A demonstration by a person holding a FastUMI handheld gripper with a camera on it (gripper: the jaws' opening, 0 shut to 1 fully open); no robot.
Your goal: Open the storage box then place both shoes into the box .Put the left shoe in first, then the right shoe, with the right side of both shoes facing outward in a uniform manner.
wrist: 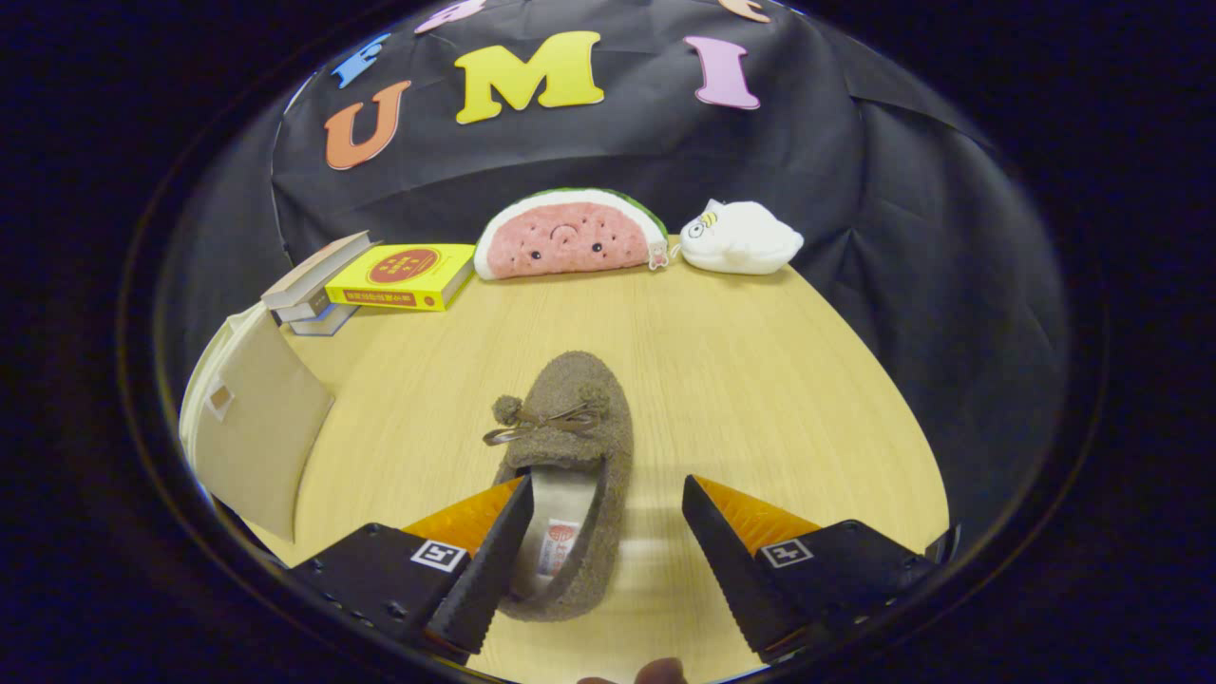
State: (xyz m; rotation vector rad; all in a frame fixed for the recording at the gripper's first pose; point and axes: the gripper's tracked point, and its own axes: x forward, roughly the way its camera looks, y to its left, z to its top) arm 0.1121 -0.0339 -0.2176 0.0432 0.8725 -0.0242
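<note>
While the gripper (pixel 603 551) stands wide open, gripping nothing, its left finger (pixel 484 570) overlaps the brown fuzzy slipper's (pixel 575 446) opening | slipper on wooden surface (pixel 741 380), toe pointing away, insole label unreadable | beige storage box (pixel 249 418) far left, contents hidden | yellow book (pixel 404 275) beyond, cover text illegible

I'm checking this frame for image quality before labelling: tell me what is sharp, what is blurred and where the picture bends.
Gripper view: the brown shoe between the open gripper is sharp; the table just ahead of the fingers shows faint streaky blur; the table's far edge bows by the watermelon cushion and books; lighting is even, without harsh glare.
</note>
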